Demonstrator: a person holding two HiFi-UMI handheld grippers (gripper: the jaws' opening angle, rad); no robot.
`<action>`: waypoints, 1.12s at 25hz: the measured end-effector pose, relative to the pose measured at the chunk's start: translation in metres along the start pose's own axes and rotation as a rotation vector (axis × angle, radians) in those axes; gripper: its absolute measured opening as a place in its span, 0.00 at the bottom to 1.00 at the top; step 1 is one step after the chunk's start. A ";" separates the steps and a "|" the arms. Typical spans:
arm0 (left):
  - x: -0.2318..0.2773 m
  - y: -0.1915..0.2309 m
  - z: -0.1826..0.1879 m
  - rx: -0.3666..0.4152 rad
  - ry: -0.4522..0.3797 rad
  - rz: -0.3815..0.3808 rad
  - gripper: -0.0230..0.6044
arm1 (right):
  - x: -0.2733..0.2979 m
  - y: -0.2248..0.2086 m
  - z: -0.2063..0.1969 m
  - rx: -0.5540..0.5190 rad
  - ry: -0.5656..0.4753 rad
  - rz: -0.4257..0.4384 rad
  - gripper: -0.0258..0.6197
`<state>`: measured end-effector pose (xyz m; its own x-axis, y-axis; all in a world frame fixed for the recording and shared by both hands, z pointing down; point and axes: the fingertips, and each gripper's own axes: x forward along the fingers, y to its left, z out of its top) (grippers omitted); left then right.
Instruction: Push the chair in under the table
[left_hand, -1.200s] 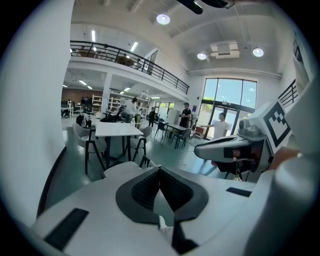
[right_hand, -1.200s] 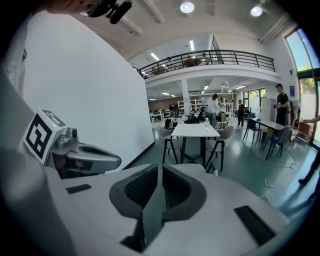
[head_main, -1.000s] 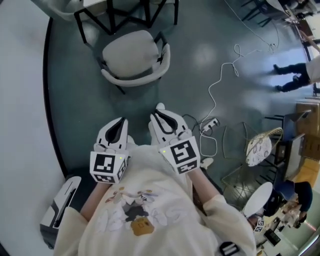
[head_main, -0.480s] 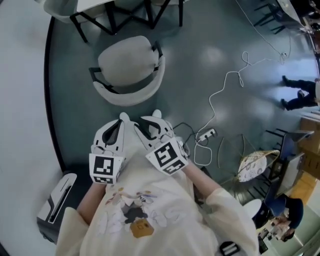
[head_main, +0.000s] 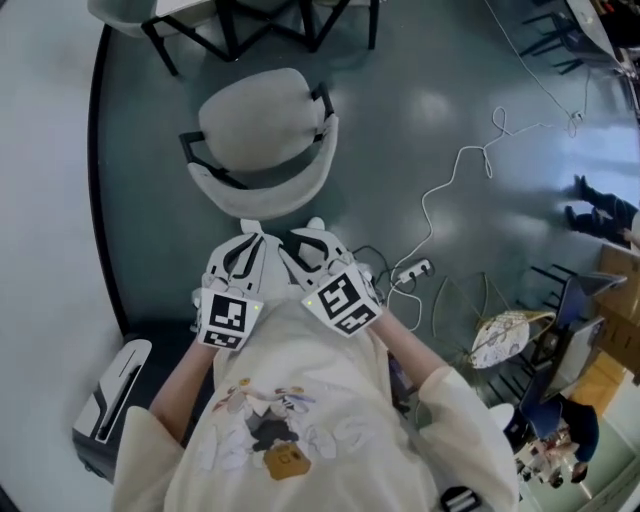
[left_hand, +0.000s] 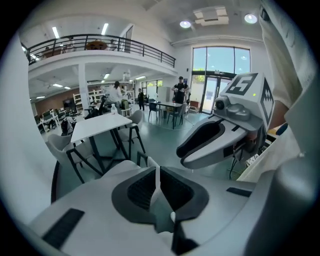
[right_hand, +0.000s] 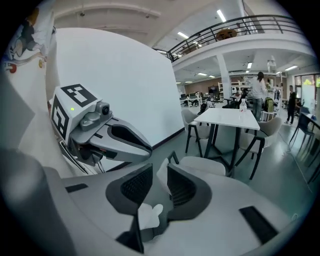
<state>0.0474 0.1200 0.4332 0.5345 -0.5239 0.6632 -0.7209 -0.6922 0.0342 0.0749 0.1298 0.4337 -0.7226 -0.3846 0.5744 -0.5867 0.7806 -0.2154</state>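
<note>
A white chair (head_main: 262, 135) with a black frame stands on the grey floor, its curved back toward me. Its seat faces the white table (head_main: 190, 8) at the top edge. Both grippers reach side by side to the rim of the chair's back. My left gripper (head_main: 250, 231) is shut, its jaws meeting in a thin line (left_hand: 158, 172). My right gripper (head_main: 313, 228) shows a narrow gap between its jaws (right_hand: 160, 175), with the chair's back (right_hand: 161, 176) seen through the gap. In the right gripper view the seat (right_hand: 202, 165) lies short of the table (right_hand: 230, 117).
A white cable with a power strip (head_main: 415, 268) lies on the floor right of my hands. A white device (head_main: 115, 395) sits at the lower left by the pale curved wall (head_main: 40, 200). A wire side table (head_main: 505, 335) stands at the right. Other chairs ring the table.
Both grippers have moved forward and down from near my body to the chair's back. They have also drawn closer together.
</note>
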 end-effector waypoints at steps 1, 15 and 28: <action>0.006 0.002 -0.005 0.014 0.012 -0.004 0.05 | 0.003 -0.003 -0.003 -0.012 0.006 0.001 0.16; 0.098 0.018 -0.084 0.253 0.185 -0.067 0.26 | 0.043 -0.034 -0.050 -0.007 0.059 0.047 0.18; 0.162 0.021 -0.133 0.518 0.335 -0.091 0.37 | 0.048 -0.046 -0.073 0.009 0.081 0.045 0.18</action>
<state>0.0604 0.0867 0.6410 0.3553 -0.3256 0.8762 -0.3262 -0.9216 -0.2102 0.0932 0.1114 0.5285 -0.7166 -0.3081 0.6257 -0.5580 0.7915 -0.2493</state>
